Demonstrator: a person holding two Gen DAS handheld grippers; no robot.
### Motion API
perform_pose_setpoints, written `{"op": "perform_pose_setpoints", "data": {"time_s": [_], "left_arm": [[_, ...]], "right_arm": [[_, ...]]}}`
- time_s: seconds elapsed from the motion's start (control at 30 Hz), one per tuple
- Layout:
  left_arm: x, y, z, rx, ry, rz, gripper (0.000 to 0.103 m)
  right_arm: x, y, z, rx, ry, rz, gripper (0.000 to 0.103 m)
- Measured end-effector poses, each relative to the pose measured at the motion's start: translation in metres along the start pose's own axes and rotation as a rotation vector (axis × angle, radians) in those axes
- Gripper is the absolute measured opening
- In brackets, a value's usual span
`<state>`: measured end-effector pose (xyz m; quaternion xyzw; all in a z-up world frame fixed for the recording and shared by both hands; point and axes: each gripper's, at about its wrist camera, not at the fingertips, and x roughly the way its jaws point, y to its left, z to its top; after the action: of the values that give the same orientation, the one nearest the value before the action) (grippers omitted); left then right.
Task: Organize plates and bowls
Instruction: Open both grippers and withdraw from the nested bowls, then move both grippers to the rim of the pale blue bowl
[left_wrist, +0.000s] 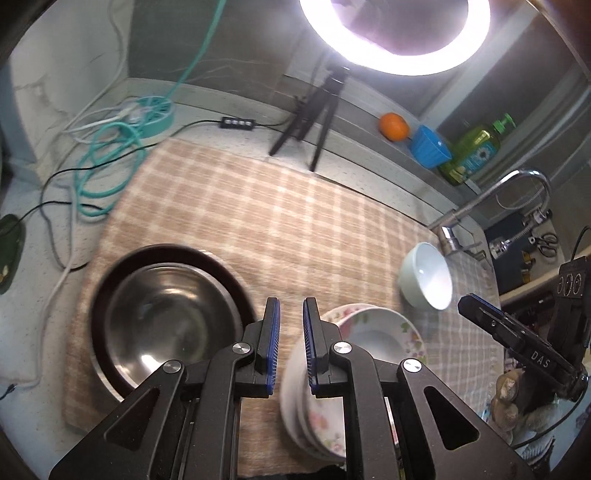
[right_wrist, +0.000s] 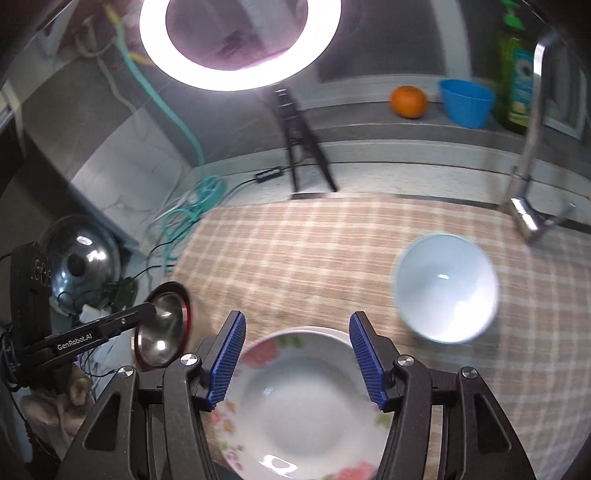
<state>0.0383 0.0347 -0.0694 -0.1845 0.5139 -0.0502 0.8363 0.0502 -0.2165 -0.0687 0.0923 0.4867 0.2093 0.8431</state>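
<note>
A steel bowl (left_wrist: 166, 317) sits inside a dark red-rimmed dish on the checked cloth (left_wrist: 258, 206), left of my left gripper (left_wrist: 291, 302). That gripper is shut with nothing between its blue pads. A stack of floral plates (left_wrist: 373, 332) lies just right of it, and a pale white bowl (left_wrist: 428, 277) stands farther right. In the right wrist view my right gripper (right_wrist: 297, 317) hangs open over the top floral plate (right_wrist: 306, 398) without touching it. The white bowl (right_wrist: 447, 288) is to its right and the steel bowl (right_wrist: 162, 328) to its left, beside the left gripper (right_wrist: 149, 310).
A ring light (left_wrist: 395, 37) on a tripod (left_wrist: 317, 110) stands at the back. An orange (left_wrist: 394, 126), a blue cup (left_wrist: 430, 146) and a green soap bottle (left_wrist: 474, 147) line the ledge. A faucet (left_wrist: 491, 199) rises at right. Teal cables (left_wrist: 107, 166) lie at left, beside a steel lid (right_wrist: 83, 258).
</note>
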Motion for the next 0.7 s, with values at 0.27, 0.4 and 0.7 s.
{"op": "perform_pose_setpoints", "data": {"time_s": [0.27,0.4,0.7], "left_arm": [[0.03,-0.052,0.007,0.087,0.043,-0.068,0.011],[0.048,-0.078,0.009,0.12,0.072,-0.099,0.011],[0.09,-0.123,0.016,0.174,0.139,-0.132,0.011]], "right_arm": [[-0.031,-0.073,-0.002,0.149,-0.063,-0.093,0.055],[-0.034,-0.102,-0.002,0.199,-0.085,-0.126,0.055],[-0.021,-0.14,0.002,0.229,-0.051,-0.121,0.038]]}}
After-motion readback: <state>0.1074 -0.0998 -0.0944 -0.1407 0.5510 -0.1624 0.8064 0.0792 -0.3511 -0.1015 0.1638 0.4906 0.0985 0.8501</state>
